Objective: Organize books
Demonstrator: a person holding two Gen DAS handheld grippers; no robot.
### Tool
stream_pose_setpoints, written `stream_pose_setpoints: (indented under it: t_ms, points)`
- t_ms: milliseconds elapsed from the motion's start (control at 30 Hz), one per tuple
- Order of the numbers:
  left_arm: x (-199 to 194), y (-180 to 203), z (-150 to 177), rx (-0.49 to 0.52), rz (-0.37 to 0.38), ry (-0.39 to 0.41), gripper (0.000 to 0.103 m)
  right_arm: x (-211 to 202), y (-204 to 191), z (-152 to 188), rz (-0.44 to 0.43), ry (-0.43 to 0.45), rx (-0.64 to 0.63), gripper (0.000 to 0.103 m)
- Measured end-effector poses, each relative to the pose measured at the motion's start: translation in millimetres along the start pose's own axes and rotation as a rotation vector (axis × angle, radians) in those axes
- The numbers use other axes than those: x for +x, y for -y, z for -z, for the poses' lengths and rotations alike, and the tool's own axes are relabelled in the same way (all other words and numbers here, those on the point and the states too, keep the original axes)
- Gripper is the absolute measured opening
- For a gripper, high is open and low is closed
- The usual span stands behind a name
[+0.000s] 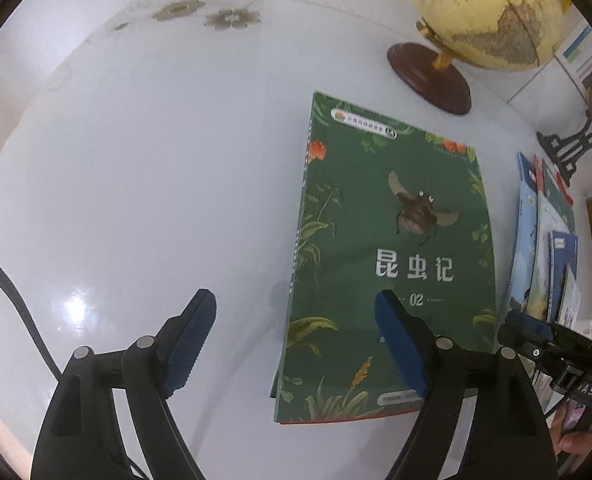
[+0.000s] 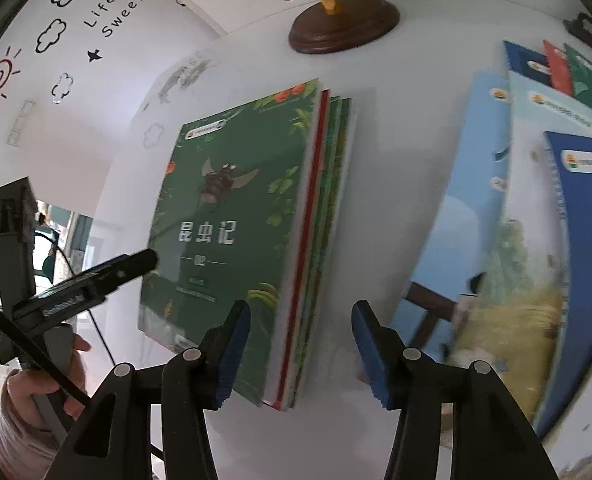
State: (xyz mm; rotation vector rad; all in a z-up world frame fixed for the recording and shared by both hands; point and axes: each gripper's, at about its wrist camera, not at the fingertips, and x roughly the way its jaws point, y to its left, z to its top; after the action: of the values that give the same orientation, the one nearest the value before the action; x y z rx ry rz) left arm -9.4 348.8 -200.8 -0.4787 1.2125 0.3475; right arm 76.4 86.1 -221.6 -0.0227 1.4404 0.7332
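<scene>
Fingers of both the left gripper (image 1: 296, 340) and right gripper (image 2: 302, 350) stand apart, empty, over the green book stack (image 2: 231, 216) near the globe (image 1: 480, 12).

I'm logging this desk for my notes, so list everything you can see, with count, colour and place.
green book: one, beetle cover, top of a small stack, table centre
stack: several thin books, red and green edges
loose books: several, mostly blue, overlapping, right of the stack
globe: one, cream, brown base, behind the books
table: one, white
left claw: black, blue pads, open, holding nothing
right claw: same, open, over stack's near edge
hand: one, holding left claw
</scene>
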Motion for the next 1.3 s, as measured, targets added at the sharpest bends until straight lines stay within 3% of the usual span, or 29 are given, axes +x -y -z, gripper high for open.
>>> stream_pose_setpoints:
  t_ms: [133,300,467,600,767,967,1167,1300]
  points:
    - [-10,8,-1,-0.002,0.008,0.045,0.08,-20,16,5,-0.008,0.044,0.018,0.051]
    - [-33,28,0,0.032,0.006,0.128,0.08,-71,33,16,-0.003,0.185,-0.017,0.051]
    - [-46,75,2,0.123,0.02,0.157,0.08,-123,52,35,0.002,0.309,-0.028,0.052]
    - [-55,115,13,0.18,0.052,0.16,0.08,-148,77,51,0.008,0.351,0.017,0.052]
    - [-52,179,36,0.265,0.129,0.118,0.08,-173,123,80,0.026,0.396,0.117,0.052]
    - [-37,242,72,0.34,0.187,0.045,0.08,-190,170,105,0.034,0.389,0.194,0.052]
    - [-23,290,105,0.42,0.209,-0.012,0.08,-195,209,123,0.032,0.377,0.248,0.052]
    - [-8,306,117,0.421,0.198,-0.067,0.08,-189,228,131,0.024,0.359,0.282,0.052]
